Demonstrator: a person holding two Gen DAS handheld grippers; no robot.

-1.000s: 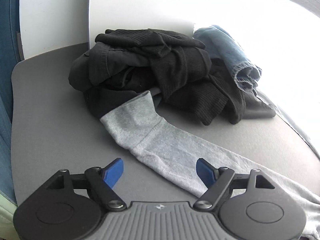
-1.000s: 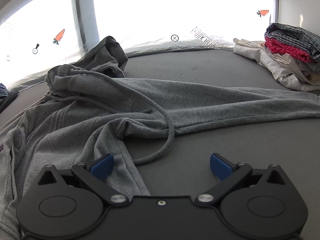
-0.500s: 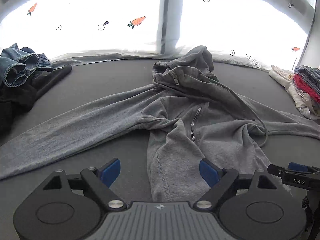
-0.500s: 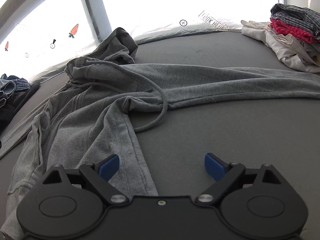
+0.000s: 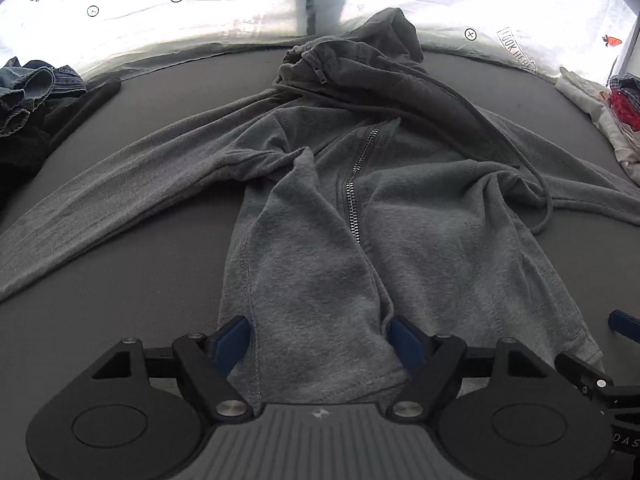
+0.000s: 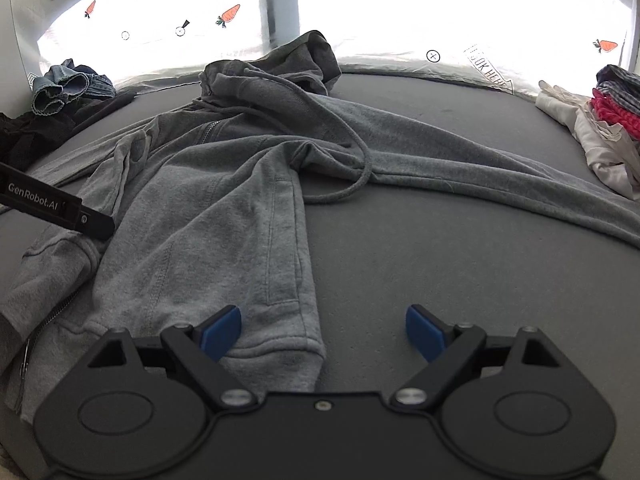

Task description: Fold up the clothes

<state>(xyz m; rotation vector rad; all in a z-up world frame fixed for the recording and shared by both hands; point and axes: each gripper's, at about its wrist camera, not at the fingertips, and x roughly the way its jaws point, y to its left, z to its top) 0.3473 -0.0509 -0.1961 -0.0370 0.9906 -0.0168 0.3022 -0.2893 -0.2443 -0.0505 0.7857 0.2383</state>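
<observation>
Grey zip hoodie lies spread on the dark grey table, front side up, hood bunched at the far end toward the window curtain. All positions below are taken from the hoodie.

- Sleeves: one runs out to the hoodie's left, one to its right, both stretched flat. Body is rumpled, zipper partly closed, drawstring looped over the right chest. Not folded as it lies; the spread layout suits a fold, though the creases in the body would probably need smoothing.
- Left gripper: at the near hem, jaws apart, the blue pads straddling the left front panel's bottom edge. No cloth pinched that I can see.
- Right gripper: at the near hem's right corner, jaws apart, left pad over the ribbed hem band, right pad over bare table. Holding nothing.
- Judgement: both tools sit at the hem's two ends because that is where a grasp would let the bottom edge be pulled taut or carried up toward the hood.

Surroundings: beyond the left sleeve, a pile of dark clothes with blue jeans on it. Beyond the right sleeve, a stack of folded clothes, red and plaid on top of cream.
</observation>
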